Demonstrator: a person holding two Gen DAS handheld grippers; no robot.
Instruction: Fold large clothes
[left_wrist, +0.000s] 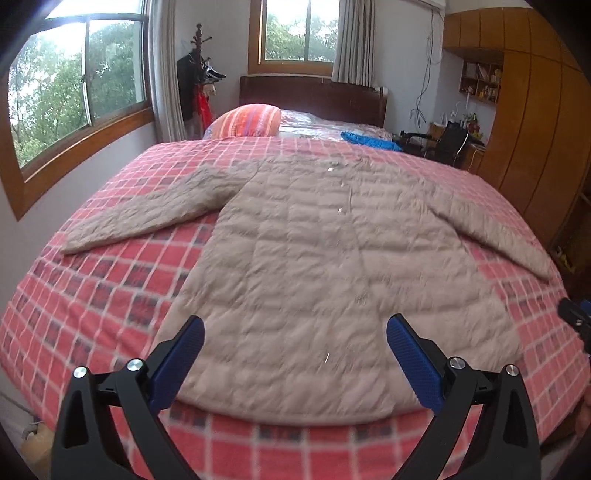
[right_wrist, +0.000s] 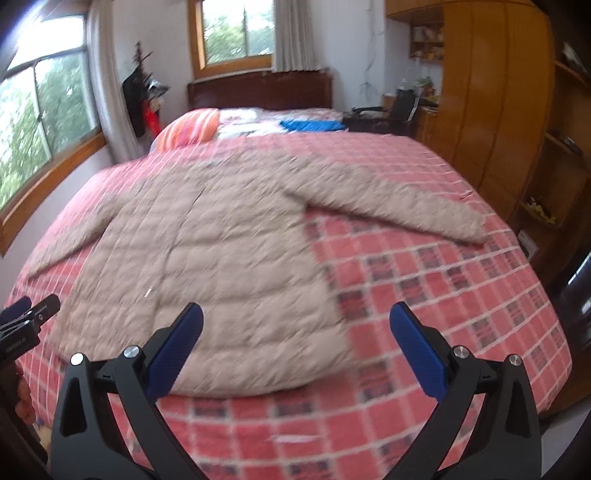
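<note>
Your left gripper (left_wrist: 295, 325) and right gripper (right_wrist: 295, 314) gape wide, empty, above the beige jacket (left_wrist: 314, 266); striped pillow (left_wrist: 247, 120) lies beyond, details blurred.

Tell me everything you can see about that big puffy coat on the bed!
The beige quilted jacket looks soft and puffy, stitched in rows. It lies flat and unfolded on the pink checked bedspread, both sleeves spread out sideways, hem at the near edge of the bed. Nothing holds it: the left tongs and right tongs hover open above its hem.
</note>
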